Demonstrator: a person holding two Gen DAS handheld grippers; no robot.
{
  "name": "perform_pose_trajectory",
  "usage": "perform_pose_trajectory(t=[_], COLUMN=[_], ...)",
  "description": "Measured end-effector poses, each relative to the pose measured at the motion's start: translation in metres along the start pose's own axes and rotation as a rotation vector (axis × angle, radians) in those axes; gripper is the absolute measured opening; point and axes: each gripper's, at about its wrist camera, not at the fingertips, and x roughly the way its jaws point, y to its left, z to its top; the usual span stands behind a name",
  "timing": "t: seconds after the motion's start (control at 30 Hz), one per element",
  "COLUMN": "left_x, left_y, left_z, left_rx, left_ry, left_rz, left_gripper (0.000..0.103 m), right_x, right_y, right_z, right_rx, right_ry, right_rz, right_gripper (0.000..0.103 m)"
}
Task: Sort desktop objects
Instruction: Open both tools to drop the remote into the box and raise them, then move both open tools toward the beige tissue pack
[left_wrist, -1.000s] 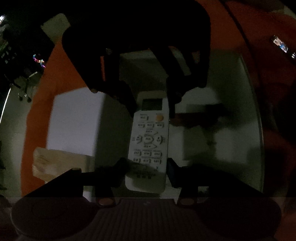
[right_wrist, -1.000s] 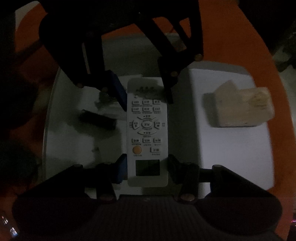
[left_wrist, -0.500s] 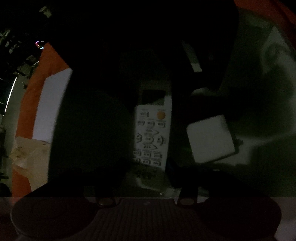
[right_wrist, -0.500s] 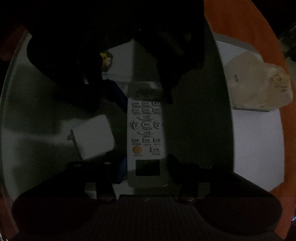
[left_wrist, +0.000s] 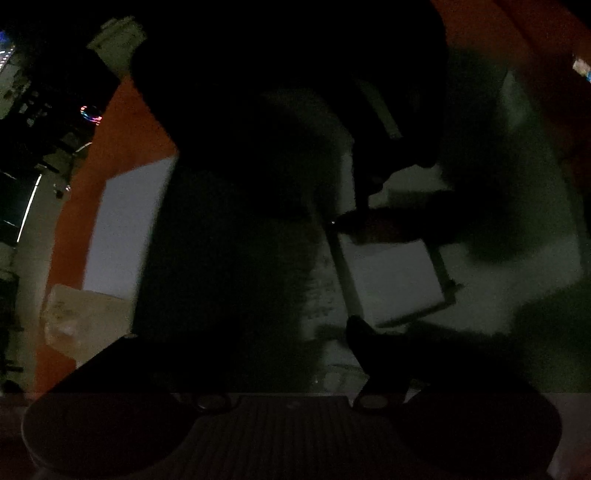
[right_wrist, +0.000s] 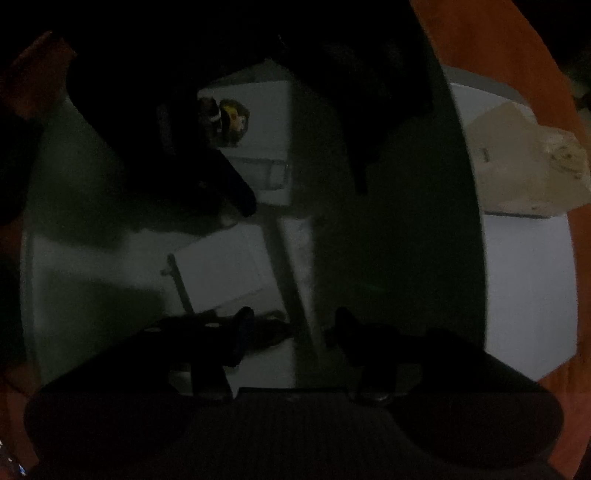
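The remote (left_wrist: 323, 291) lies flat on the table (left_wrist: 517, 258), running lengthwise between both grippers and sunk in deep shadow, so only a pale strip of its keypad shows. A white box (left_wrist: 399, 280) sits just beside it. The left gripper (left_wrist: 291, 328) is opening its jaws, with the remote's near end between them; the one finger that can be made out seems to stand just clear of the casing. From above, the right gripper (right_wrist: 293, 319) straddles the other end of the remote (right_wrist: 301, 258) at a middling spread. It is too dark to tell whether its pads press on the sides. The remote is probably a light, rigid plastic shell that will not flex, with smooth narrow edges that could slip under a weak pinch. Its length would likely make it swing if held only at a tip. The safest hold looks to be across the width on the two long flat sides, near the middle, keeping the pads off the rubber buttons and the small screen. A drop onto the hard top could crack the casing or pop the battery cover.
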Motion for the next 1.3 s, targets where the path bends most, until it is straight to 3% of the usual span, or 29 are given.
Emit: perform_pose_trajectory(t=[0.27,0.43,0.57,0.67,0.87,0.93,1.0,1.3], left_x=[-0.080,-0.117,-0.128,-0.124,-0.087,-0.074,-0.061,-0.024], left_y=[0.035,0.069,0.107,0.133,0.164,0.172,0.179,0.199], left_z=[0.000,-0.005,-0.018,-0.030,-0.048,-0.053,-0.058,-0.087], left_rx=[-0.237,-0.549,-0.789,-0.935,-1.176,-1.257,-1.337,-1.714], left_ry=[-0.108,-0.162,-0.146,-0.102,-0.002,0.018,0.030,-0.043], left_rz=[0.067,0.113,0.150,0.155,0.061,0.022,-0.014,0.001], left_gripper=[0.061,0.062,0.062,0.062,0.062,0.047,0.045,0.045], right_x=[-0.048,-0.096,-0.124,-0.139,-0.151,-0.152,-0.150,-0.122], right_y=[0.011,0.006,-0.008,-0.023,-0.058,-0.075,-0.093,-0.165], right_z=[-0.004,-0.010,-0.013,-0.014,-0.012,-0.010,-0.006,0.013], right_rx=[0.077,0.184,0.288,0.347,0.367,0.365,0.360,0.391], right_ry=[-0.050,-0.103,-0.175,-0.233,-0.294,-0.295,-0.291,-0.289], right_rz=[-0.021,-0.024,-0.028,-0.033,-0.077,-0.090,-0.107,-0.168], right_gripper=[0.055,0.058,0.062,0.062,0.059,0.056,0.053,0.051])
